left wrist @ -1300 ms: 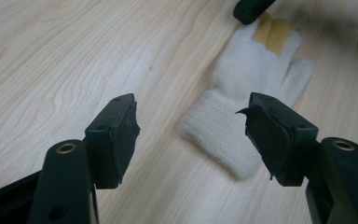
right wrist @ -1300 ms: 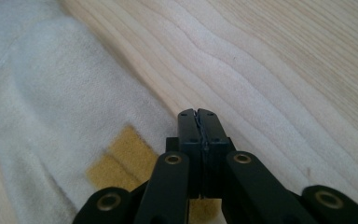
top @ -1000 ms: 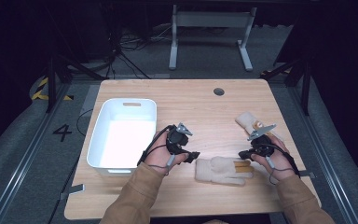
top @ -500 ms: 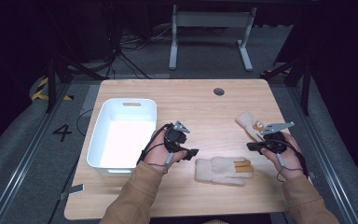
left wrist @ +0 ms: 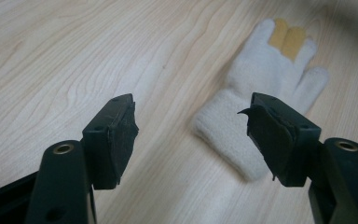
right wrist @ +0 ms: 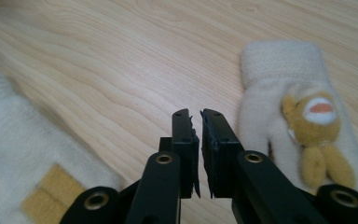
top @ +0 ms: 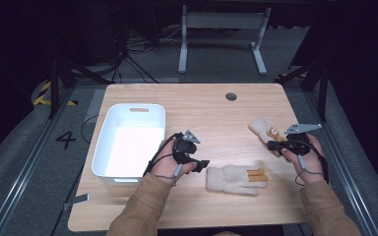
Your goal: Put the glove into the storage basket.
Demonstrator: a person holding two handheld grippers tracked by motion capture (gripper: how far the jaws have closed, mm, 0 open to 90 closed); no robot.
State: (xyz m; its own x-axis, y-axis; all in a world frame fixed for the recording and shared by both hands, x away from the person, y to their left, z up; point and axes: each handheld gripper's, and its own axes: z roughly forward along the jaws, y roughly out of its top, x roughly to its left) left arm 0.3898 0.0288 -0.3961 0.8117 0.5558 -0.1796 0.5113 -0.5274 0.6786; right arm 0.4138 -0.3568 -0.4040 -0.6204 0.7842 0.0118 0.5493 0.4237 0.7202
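Right hand-held gripper shifted right — clenched, empty, left hand-held gripper released, unmoved

Fuzzy knit gloves, matt wood table

Left claw jaws wide apart, held low; right claw jaws nearly closed, nothing between.

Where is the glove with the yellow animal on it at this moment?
In the high view, the animal glove lies on the table's right side, just beside the right gripper, beyond the other glove.
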